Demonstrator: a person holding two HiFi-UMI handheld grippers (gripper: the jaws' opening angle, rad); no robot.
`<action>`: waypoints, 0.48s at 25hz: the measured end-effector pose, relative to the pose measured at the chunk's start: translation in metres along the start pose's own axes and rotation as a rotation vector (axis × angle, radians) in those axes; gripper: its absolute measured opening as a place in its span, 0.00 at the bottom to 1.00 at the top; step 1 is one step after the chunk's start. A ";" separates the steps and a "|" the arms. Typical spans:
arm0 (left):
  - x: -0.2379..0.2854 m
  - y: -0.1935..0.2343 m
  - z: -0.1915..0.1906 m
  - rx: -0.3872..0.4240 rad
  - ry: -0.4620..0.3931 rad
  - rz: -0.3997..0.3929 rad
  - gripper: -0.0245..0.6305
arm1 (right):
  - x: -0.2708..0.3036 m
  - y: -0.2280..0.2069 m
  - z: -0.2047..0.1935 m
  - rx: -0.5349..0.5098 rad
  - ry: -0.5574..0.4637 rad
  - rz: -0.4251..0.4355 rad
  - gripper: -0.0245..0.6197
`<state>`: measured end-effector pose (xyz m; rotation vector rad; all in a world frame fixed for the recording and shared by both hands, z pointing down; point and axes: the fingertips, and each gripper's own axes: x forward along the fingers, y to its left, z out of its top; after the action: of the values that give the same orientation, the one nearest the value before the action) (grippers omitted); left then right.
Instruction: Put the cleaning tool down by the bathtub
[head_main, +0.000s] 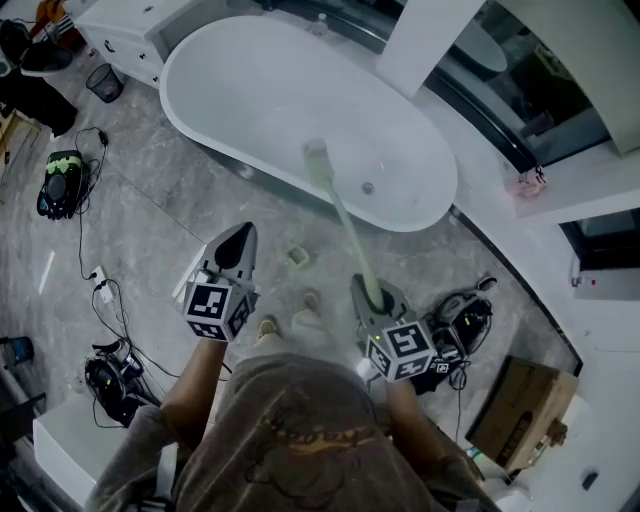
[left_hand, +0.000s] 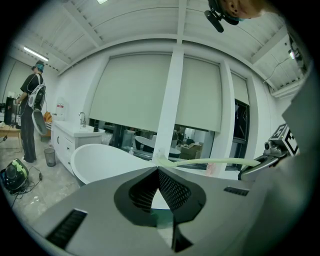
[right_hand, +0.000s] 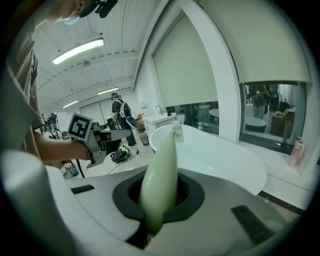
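A long pale-green cleaning brush (head_main: 343, 215) is held by its handle in my right gripper (head_main: 371, 297), which is shut on it. Its brush head (head_main: 317, 157) reaches out over the white bathtub (head_main: 250, 100). In the right gripper view the green handle (right_hand: 160, 172) rises from between the jaws toward the tub (right_hand: 220, 155). My left gripper (head_main: 233, 252) is shut and holds nothing, hanging over the floor to the left of the brush. The left gripper view shows the brush (left_hand: 210, 162) crossing in front of the tub (left_hand: 107, 160).
Marble floor with cables and a green-black device (head_main: 62, 182) at left, a small bin (head_main: 104, 82) by the cabinet, black gear (head_main: 462, 318) and a cardboard box (head_main: 520, 400) at right. A person (left_hand: 31, 117) stands far left. A pink bottle (head_main: 530, 181) rests on the sill.
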<state>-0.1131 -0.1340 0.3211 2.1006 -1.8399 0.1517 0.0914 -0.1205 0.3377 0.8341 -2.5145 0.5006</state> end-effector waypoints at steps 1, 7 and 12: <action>0.003 0.003 -0.003 -0.003 0.005 0.000 0.03 | 0.004 -0.001 -0.002 0.001 0.007 0.003 0.05; 0.023 0.019 -0.022 -0.011 0.027 0.003 0.03 | 0.030 -0.007 -0.012 -0.005 0.045 0.020 0.05; 0.034 0.032 -0.040 -0.034 0.034 0.021 0.03 | 0.049 -0.011 -0.032 -0.009 0.078 0.033 0.05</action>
<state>-0.1333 -0.1565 0.3751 2.0446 -1.8324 0.1589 0.0724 -0.1376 0.3917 0.7564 -2.4608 0.5227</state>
